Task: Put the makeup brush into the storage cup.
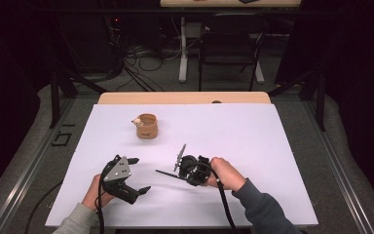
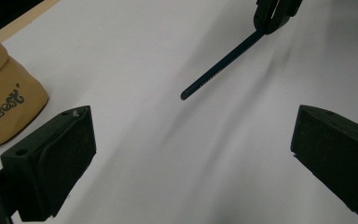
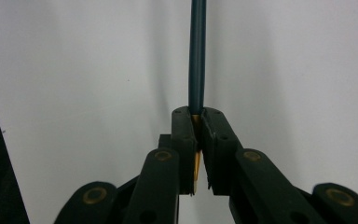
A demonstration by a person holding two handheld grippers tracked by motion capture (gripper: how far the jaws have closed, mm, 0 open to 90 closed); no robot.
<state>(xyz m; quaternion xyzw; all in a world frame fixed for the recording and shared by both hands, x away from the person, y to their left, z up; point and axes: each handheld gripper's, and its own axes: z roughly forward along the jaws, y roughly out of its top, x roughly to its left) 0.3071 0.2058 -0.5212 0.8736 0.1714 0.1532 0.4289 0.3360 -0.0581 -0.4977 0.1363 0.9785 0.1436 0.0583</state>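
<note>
The right gripper (image 3: 197, 122) has its fingers (image 3: 182, 140) clamped on the sharpened end of a dark teal pencil (image 3: 197, 56), whose tan wood shows between the pads while the long shaft runs straight out ahead. In the high view that pencil (image 1: 165, 173) juts from the right gripper (image 1: 177, 174) toward the person's left, low over the white surface (image 1: 253, 131). The left gripper (image 1: 135, 173) waits just beside it with its fingers (image 2: 56, 158) set wide apart and nothing between them; from its own camera the free, blunt end of the pencil (image 2: 214, 74) points toward the gap. Farther out, well apart from both hands toward the far edge, stands the tan cup (image 1: 147, 126) with a small pale thing at its rim, and the same cup (image 2: 4, 93) sits at the left gripper's side. The work looks like carrying the pencil to the cup. To do it well, the grip so near the tip leaves a long lever, so the shaft should be kept steady, lifted clear of the surface, and tipped blunt end down over the cup's mouth before letting go; the left gripper could brace the cup against tipping.
</note>
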